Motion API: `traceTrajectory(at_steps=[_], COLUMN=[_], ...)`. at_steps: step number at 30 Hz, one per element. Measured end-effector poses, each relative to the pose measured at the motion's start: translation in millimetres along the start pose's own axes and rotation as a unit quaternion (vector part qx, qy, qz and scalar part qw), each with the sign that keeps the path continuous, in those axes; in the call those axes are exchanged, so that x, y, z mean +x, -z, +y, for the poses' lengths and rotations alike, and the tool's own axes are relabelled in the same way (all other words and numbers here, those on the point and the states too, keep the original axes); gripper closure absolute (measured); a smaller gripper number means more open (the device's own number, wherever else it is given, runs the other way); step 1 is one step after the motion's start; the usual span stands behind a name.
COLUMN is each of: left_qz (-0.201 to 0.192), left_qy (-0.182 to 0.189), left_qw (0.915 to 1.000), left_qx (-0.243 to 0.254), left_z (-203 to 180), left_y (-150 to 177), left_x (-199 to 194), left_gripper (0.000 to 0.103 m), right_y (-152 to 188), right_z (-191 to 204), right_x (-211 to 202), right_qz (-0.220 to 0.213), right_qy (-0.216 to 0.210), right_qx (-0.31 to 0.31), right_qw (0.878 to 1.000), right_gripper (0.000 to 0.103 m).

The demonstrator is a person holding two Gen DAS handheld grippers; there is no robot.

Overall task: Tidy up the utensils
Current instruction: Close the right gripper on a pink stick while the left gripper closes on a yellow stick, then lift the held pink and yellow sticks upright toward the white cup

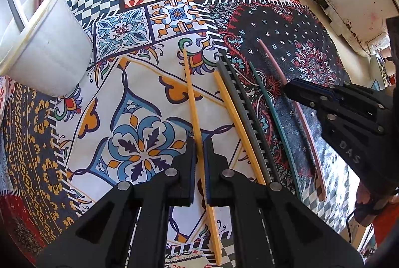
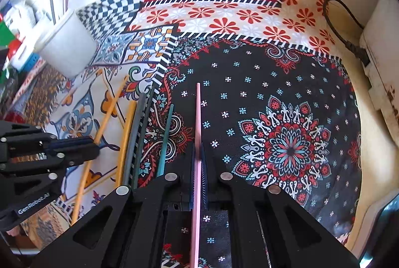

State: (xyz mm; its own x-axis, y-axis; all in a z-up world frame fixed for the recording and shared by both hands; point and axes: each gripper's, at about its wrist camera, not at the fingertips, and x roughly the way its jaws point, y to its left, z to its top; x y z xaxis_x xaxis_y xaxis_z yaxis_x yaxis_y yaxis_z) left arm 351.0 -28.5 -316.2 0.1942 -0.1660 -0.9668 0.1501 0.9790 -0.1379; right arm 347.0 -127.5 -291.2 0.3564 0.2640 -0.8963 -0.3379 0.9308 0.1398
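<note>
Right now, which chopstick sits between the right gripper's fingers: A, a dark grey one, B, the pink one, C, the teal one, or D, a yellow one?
B: in the right wrist view the pink chopstick runs straight between the right gripper fingers, while the teal chopstick lies apart to its left on the patterned cloth.
</note>
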Motion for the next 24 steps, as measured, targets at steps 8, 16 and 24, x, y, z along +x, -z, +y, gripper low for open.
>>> traceTrajectory(at_steps=[8,16,24], left_qz=[-0.015,-0.050,-0.104], left_qy=[-0.002,0.005,0.006], left_qw=[0.9997,0.9979,0.9929], left_qx=[-0.018,-0.041,-0.057], left_z=[0,18,28], left_y=[8,28,45], left_x=[-2,-36,-85], left_gripper=[0.100,0.100,0.100], right_y=[10,15,17], right_z=[-6,-11,-1], right_x=[-37,-84,-119], right_qz=[-0.040,-0.094,-0.140], right_qy=[-0.009,-0.008,-0.006], right_qx=[0.026,0.042,0.040], right_qw=[0.999,0.995,0.989], right_gripper=[0.099,0.099,0.099])
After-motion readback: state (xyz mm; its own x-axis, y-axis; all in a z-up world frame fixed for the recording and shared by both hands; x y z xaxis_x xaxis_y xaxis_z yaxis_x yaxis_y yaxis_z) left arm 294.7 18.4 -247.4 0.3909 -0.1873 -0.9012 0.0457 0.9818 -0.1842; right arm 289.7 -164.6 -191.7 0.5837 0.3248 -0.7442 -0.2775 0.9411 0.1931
